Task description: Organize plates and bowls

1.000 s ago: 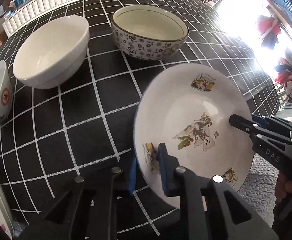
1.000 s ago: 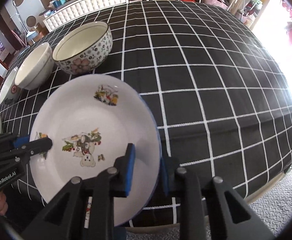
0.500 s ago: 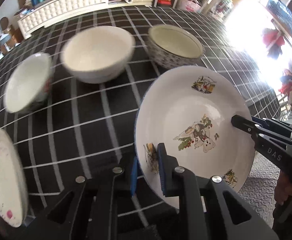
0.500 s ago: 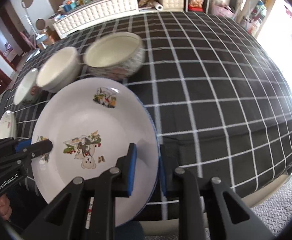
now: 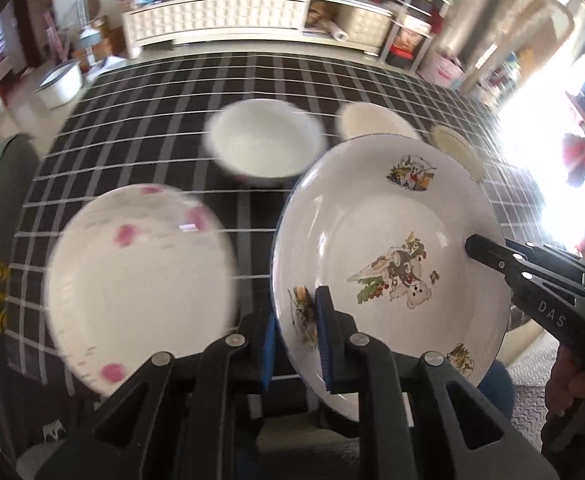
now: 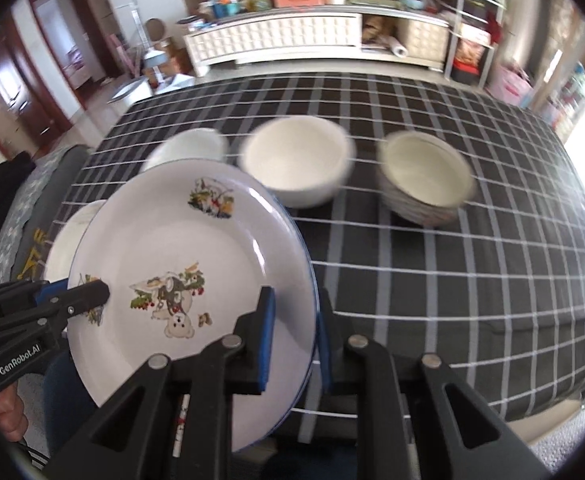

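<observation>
While carried: the cartoon plate hangs in the air, tilted toward the cameras, held by its rim on two opposite sides.
Left gripper: pinches the plate's near-left rim between its blue pads, one pad on the face, one behind.
Right gripper: clamps the opposite rim the same way, its jaws narrow on the edge.
Change: a second ago the plate hung over bare cloth beside the patterned bowl; now it has swung across, so the pink-dotted plate lies just to its left on the table.
Beyond the plate: a white bowl and the patterned bowl stand farther back, with a third, smaller bowl behind its far edge.
Table: checked black cloth under everything.
Meaning: judging by the task, the carried plate is probably headed onto the pink-dotted one; it is not yet above it.
Risk: a tilted plate held only by its rim could slip if either grip eases.
</observation>
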`<state>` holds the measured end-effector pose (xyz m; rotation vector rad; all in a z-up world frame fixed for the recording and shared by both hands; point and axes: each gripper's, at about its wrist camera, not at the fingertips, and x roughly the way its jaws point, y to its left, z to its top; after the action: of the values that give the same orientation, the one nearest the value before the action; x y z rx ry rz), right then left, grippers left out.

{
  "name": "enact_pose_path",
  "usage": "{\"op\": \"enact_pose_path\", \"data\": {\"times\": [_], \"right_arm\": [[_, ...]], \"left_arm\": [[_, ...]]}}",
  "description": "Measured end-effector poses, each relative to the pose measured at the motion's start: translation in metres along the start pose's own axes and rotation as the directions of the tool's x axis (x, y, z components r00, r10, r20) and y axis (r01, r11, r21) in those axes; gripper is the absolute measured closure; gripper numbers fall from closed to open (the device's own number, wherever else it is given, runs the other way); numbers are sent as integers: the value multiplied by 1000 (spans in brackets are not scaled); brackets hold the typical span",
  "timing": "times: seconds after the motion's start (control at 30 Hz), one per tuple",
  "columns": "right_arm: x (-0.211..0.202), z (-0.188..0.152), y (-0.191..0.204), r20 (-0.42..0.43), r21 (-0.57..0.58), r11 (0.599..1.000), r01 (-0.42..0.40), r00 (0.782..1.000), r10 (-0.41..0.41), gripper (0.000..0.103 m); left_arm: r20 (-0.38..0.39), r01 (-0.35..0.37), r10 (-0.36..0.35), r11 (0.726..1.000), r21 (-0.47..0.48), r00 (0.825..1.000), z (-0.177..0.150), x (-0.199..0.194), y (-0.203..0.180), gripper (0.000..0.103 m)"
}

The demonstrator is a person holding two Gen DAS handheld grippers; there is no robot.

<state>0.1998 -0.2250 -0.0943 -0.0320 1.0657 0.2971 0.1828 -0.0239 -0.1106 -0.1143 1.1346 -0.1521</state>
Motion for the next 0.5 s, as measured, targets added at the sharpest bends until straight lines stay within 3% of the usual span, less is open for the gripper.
{"op": "enact_pose_path", "data": {"times": [0.23, 0.5], "right_arm": [[20, 16, 77, -18, -104, 992, -66, 998, 64, 81], [50, 30, 136, -55, -174, 978, -114, 993, 106, 81]], "left_arm": [[18, -61, 64, 991, -118, 998, -18, -32, 85, 87], [11, -116, 121, 973, -201, 993, -33, -45, 140, 87]]}}
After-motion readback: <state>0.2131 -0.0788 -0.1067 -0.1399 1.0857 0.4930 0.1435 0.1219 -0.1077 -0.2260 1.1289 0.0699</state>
